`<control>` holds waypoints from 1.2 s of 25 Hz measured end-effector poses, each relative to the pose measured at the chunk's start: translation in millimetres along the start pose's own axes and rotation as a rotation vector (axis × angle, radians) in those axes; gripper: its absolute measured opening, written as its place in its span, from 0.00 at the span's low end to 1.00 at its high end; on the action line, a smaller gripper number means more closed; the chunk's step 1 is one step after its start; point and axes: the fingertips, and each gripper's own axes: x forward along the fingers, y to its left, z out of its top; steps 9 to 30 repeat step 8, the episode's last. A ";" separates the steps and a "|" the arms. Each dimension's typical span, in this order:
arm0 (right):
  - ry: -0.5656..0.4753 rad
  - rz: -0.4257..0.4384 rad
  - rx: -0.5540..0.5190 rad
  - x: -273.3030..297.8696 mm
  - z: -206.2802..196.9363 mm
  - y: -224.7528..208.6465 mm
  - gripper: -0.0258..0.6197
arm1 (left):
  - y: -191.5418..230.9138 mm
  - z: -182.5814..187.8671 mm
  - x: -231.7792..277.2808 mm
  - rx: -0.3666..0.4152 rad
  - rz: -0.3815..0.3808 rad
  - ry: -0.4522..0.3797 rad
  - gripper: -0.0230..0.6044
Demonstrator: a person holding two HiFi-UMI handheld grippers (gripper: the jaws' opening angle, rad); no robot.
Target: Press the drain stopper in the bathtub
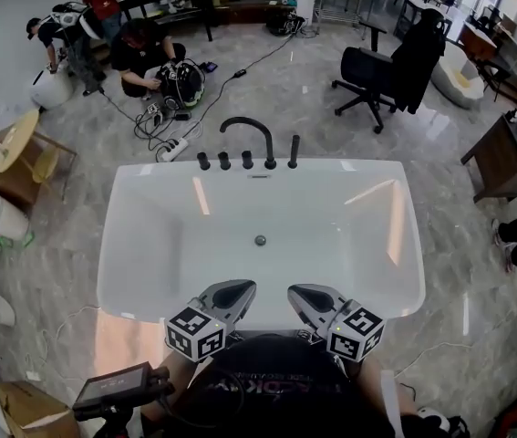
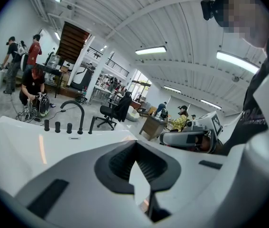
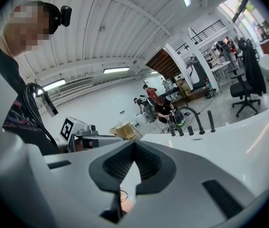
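A big white bathtub stands on a shiny grey stone floor in a wide, bright room. The tub's long side runs from left to right in the head view. On its far edge are a tall bent black tap, three little black knobs in a row and a thin black stick. Behind the tub, wires lie on the floor, and some people crouch there beside a bag. A black chair on wheels stands to the right of them. A brown desk is far to the right, and a small round table is far to the left. The gripper views show a white roof with long lamps.

The drain stopper is a small, dark, round thing. It lies flat in the middle of the tub's bottom and faces up. It is round, so it has no long side. It is too small to tell if it is up or pushed down.

The left gripper and the right gripper are side by side over the near edge of the tub, and both point at the far side. They are well apart from the stopper. In its own view the left gripper has its jaws pressed together at the tips, with nothing between them. The right gripper is the same: tips together, nothing held
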 end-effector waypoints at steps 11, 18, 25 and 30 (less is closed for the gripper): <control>0.009 0.007 -0.001 3.5 -2.6 3.1 0.06 | 1.8 -1.5 -3.9 -0.003 0.008 -0.001 0.05; 0.009 0.007 -0.001 3.5 -2.6 3.1 0.06 | 1.8 -1.5 -3.9 -0.003 0.008 -0.001 0.05; 0.009 0.007 -0.001 3.5 -2.6 3.1 0.06 | 1.8 -1.5 -3.9 -0.003 0.008 -0.001 0.05; 0.009 0.007 -0.001 3.5 -2.6 3.1 0.06 | 1.8 -1.5 -3.9 -0.003 0.008 -0.001 0.05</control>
